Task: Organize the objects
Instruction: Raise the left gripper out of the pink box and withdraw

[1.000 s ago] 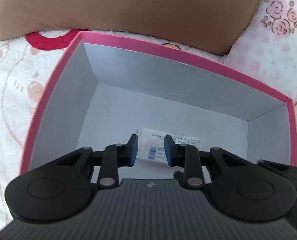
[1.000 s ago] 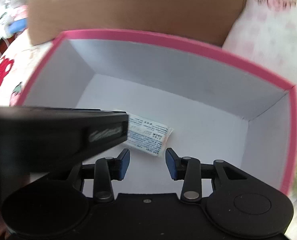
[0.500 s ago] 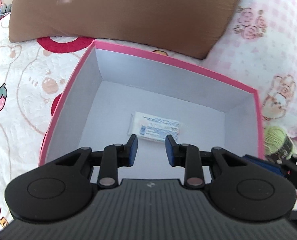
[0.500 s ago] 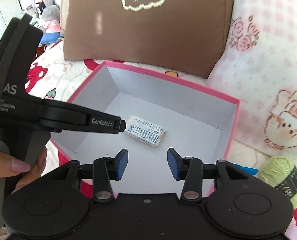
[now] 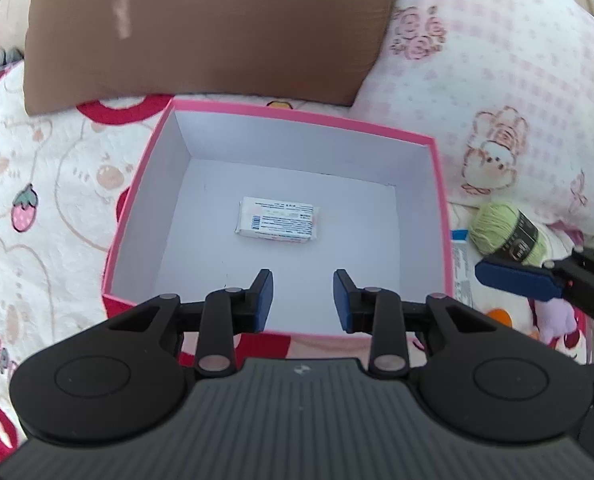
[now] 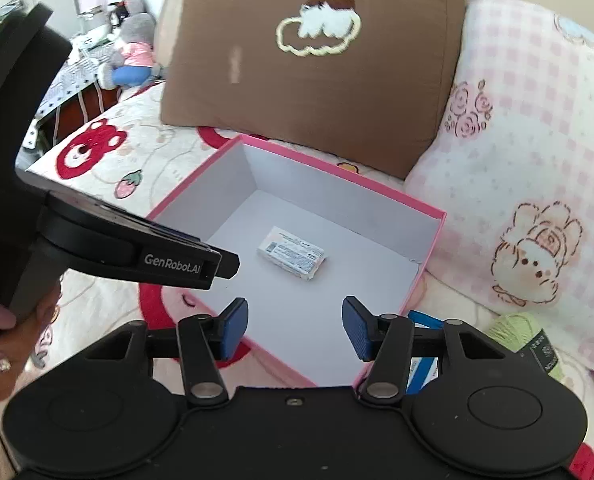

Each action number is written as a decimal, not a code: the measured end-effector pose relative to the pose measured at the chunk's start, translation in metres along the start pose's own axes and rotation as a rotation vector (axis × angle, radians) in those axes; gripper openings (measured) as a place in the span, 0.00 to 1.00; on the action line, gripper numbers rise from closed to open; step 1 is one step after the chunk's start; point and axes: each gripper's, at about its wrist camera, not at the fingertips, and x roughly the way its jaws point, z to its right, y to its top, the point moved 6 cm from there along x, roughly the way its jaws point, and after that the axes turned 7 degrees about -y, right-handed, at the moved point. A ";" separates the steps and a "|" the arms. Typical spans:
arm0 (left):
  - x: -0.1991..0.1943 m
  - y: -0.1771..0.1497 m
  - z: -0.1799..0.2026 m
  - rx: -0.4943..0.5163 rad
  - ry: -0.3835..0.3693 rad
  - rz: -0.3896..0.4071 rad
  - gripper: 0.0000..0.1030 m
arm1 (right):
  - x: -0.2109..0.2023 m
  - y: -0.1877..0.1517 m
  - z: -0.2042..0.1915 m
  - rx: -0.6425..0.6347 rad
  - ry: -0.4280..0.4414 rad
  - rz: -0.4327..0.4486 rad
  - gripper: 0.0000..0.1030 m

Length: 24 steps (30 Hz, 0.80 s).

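Both claws, left claw [image 5: 303, 300] and right claw [image 6: 295, 328], gape apart; white packet [image 5: 278, 225] lies at 12 o'clock in pink box [image 5: 441, 200].

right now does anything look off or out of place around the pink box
Nothing looks damaged or spilled. The pink box holds only one white packet, lying flat and slightly askew. The green yarn ball and a blue-and-white tube lie outside it on the bedspread, not yet put away.

One pink box [image 5: 437, 184] with one white packet [image 5: 278, 220] inside. One green yarn ball [image 5: 505, 232], one blue-and-white tube [image 6: 421, 364], two pillows: one brown [image 6: 321, 92], one pink [image 6: 537, 152]. One plush toy [image 6: 131, 52]. Two grippers, left [image 5: 303, 300] and right [image 6: 295, 328].
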 end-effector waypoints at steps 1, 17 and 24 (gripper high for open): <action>-0.005 -0.002 0.005 0.012 0.004 -0.002 0.34 | -0.006 -0.002 0.001 -0.005 -0.001 0.010 0.56; -0.054 -0.037 0.059 0.119 0.006 -0.044 0.71 | -0.072 -0.037 0.032 -0.019 -0.005 0.032 0.74; -0.072 -0.050 0.074 0.103 -0.033 -0.035 0.74 | -0.089 -0.050 0.043 -0.016 -0.041 0.057 0.89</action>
